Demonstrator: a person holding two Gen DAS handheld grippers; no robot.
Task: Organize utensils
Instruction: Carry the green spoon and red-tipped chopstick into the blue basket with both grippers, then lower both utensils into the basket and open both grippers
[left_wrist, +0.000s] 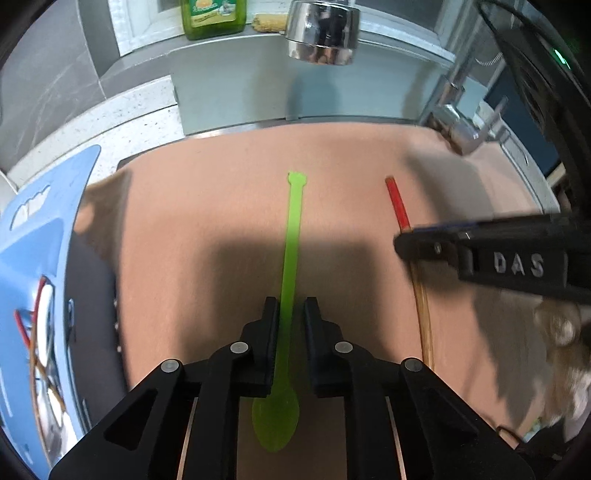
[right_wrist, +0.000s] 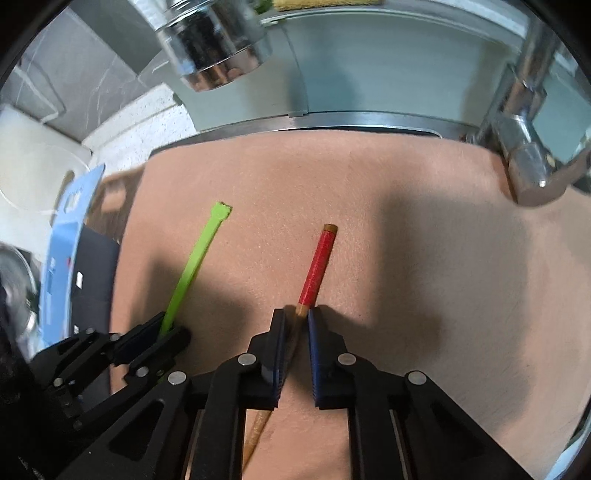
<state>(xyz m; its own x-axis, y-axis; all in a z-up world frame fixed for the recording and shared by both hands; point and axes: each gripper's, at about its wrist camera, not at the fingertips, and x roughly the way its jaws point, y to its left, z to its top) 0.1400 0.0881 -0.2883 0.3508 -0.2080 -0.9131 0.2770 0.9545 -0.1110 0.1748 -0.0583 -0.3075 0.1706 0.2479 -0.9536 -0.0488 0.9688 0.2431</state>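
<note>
A green plastic spoon (left_wrist: 291, 258) lies on a pink mat (left_wrist: 203, 221), handle pointing away. My left gripper (left_wrist: 291, 306) straddles its handle, jaws close on either side with small gaps; it also shows in the right wrist view (right_wrist: 171, 330). A wooden chopstick with a red end (right_wrist: 317, 266) lies to the right of the spoon (right_wrist: 192, 258). My right gripper (right_wrist: 296, 317) straddles the chopstick just below the red part, jaws nearly closed on it. In the left wrist view the right gripper's finger (left_wrist: 424, 247) covers the chopstick (left_wrist: 397, 203).
A blue utensil holder (left_wrist: 40, 236) with utensils inside stands at the left edge of the mat. A chrome faucet head (left_wrist: 321, 29) hangs above the far side, its base (left_wrist: 461, 125) at the far right. A green dish soap bottle (left_wrist: 212, 16) stands on the sill.
</note>
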